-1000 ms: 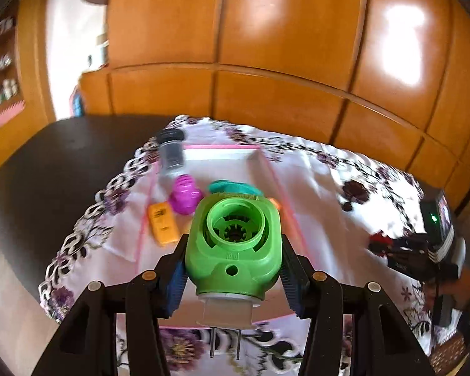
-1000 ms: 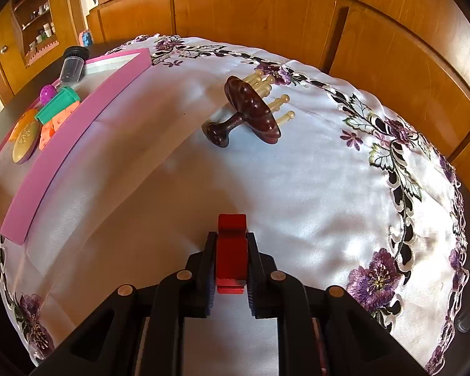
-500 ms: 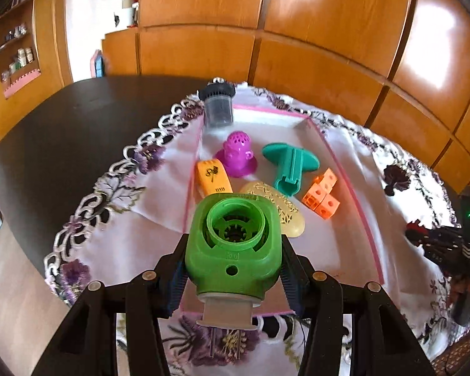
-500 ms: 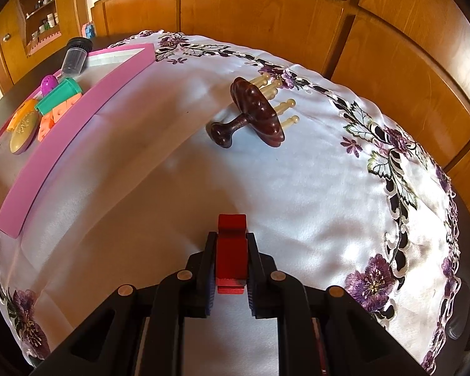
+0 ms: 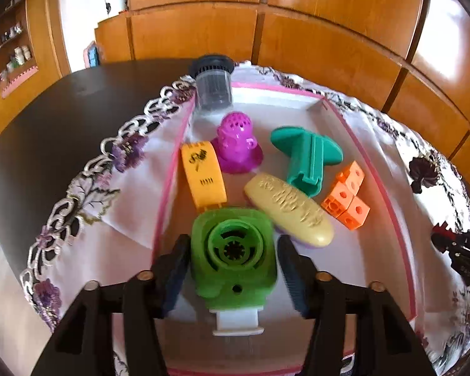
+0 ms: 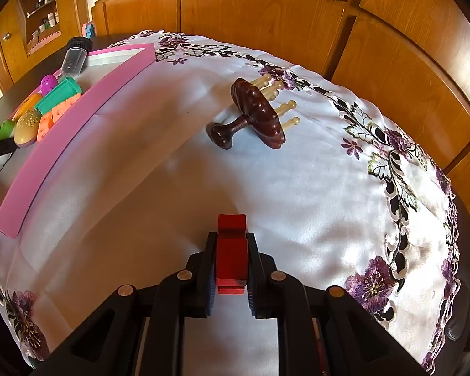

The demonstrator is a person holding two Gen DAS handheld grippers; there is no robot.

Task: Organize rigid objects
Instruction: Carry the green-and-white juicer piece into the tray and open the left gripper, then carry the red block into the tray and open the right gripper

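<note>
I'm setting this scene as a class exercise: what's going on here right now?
A person is sorting small items into a pink tray. The left gripper has opened around a green piece over the tray's near end, beside an orange clip and a yellow piece. The right gripper holds a red block above the cloth. A wooden massager lies outside the tray.

The left hand-held gripper (image 5: 232,269) stands parted around a square green plastic punch (image 5: 233,257), a gap on its right side, over the pink-rimmed tray (image 5: 382,188) beside a cream embossed oval (image 5: 289,208).
</note>
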